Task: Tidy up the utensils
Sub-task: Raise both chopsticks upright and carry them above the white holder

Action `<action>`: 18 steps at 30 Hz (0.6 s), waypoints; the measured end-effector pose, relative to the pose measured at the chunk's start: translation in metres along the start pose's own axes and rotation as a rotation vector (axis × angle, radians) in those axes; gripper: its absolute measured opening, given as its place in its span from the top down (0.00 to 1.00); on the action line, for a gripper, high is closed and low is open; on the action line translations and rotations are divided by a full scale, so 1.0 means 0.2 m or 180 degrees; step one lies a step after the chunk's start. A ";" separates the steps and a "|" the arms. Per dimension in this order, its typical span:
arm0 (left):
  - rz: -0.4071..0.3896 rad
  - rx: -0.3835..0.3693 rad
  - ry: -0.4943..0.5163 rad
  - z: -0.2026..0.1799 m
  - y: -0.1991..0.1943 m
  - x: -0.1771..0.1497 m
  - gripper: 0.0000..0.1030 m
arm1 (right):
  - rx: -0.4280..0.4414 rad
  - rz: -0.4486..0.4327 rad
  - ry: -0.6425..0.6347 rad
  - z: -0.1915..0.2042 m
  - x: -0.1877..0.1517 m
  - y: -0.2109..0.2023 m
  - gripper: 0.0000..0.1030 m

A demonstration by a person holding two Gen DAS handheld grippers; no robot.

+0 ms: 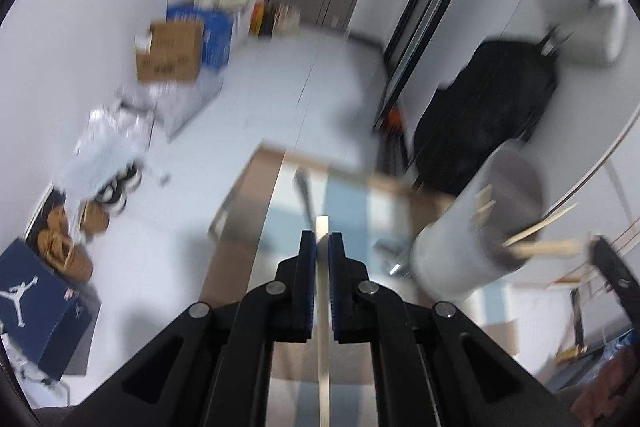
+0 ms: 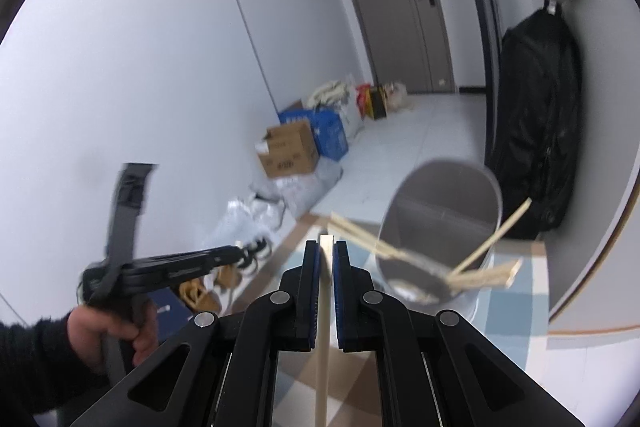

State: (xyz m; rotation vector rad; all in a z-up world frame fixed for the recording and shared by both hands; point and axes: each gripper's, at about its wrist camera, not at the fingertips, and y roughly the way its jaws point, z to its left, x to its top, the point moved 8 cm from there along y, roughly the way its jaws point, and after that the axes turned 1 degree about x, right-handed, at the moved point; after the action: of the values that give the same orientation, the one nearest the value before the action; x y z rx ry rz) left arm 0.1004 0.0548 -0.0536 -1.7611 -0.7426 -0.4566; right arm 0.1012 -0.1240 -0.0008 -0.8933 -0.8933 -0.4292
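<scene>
In the left wrist view my left gripper [image 1: 322, 241] is shut on a pale flat stick [image 1: 323, 327], which runs back between the jaws. To its right stands a grey cylindrical holder [image 1: 476, 227] with several wooden chopsticks [image 1: 540, 225] poking out. In the right wrist view my right gripper [image 2: 326, 247] is shut on a pale wooden chopstick [image 2: 323, 355]. The holder [image 2: 440, 223] is just ahead and to the right, its chopsticks [image 2: 492, 243] leaning over the rim. A hand [image 2: 104, 331] holds the left gripper [image 2: 236, 251] at the left, blurred.
The table [image 1: 244, 187] carries a blue and tan checked cloth, with a dark blurred utensil [image 1: 304, 195] on it. Beyond lie cardboard boxes [image 2: 288, 151], bags and shoes on the floor. A black coat [image 2: 536, 131] hangs at the right, near a grey door [image 2: 400, 7].
</scene>
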 end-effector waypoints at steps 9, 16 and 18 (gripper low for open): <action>-0.0767 -0.0513 -0.0023 -0.21 -0.32 0.33 0.98 | -0.0118 -0.0424 0.0096 -0.06 0.36 -0.18 0.94; -0.1259 -0.0773 0.0142 -0.43 -0.38 0.54 0.98 | -0.0372 -0.0762 -0.0020 -0.14 0.56 -0.23 0.94; -0.1330 -0.0831 0.0178 -0.49 -0.35 0.58 0.98 | -0.0459 -0.0839 -0.0042 -0.18 0.61 -0.21 0.94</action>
State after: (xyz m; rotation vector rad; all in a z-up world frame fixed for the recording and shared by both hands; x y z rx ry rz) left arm 0.1433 0.0034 0.0996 -1.8232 -1.0538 -0.9149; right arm 0.1612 -0.1733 0.1070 -0.9134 -1.0062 -0.7231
